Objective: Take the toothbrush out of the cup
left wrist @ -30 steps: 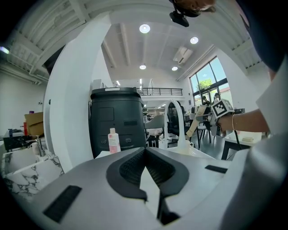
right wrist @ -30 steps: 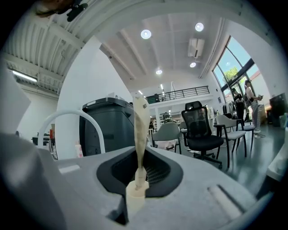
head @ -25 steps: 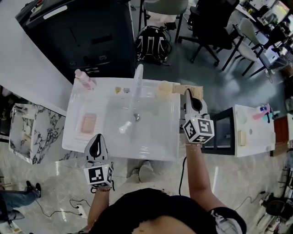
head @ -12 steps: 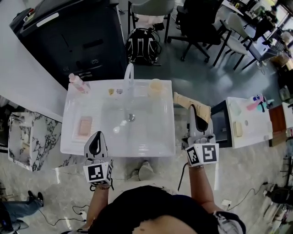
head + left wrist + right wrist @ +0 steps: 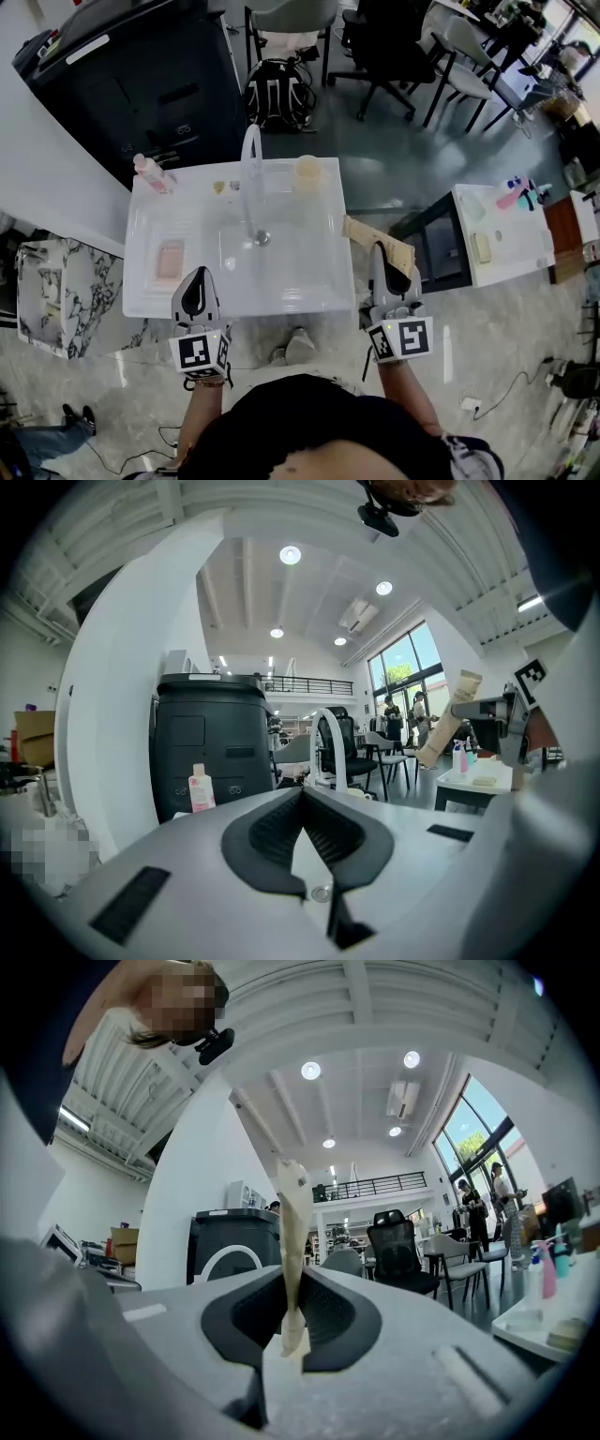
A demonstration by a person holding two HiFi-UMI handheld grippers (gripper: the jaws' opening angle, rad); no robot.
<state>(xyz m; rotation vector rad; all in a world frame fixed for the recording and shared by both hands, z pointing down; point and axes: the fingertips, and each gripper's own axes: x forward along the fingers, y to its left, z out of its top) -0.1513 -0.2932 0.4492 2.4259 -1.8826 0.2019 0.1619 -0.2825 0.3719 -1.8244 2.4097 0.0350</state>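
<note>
**Toothbrush clear of the cup, pinched in the right claw**

The toothbrush [image 5: 359,229] is clamped between the nearly closed jaws of the right claw [image 5: 377,253], beside the sink [image 5: 234,302] and well apart from the cup [image 5: 307,173]. A firm, steady grip likely suits the carry. The left claw [image 5: 195,286] is closed and empty. Count: one toothbrush, one cup, two claws.

An open-plan office or lab: swivel chairs [image 5: 384,47], tall windows [image 5: 466,1124], and a freestanding white washbasin [image 5: 323,292].
</note>
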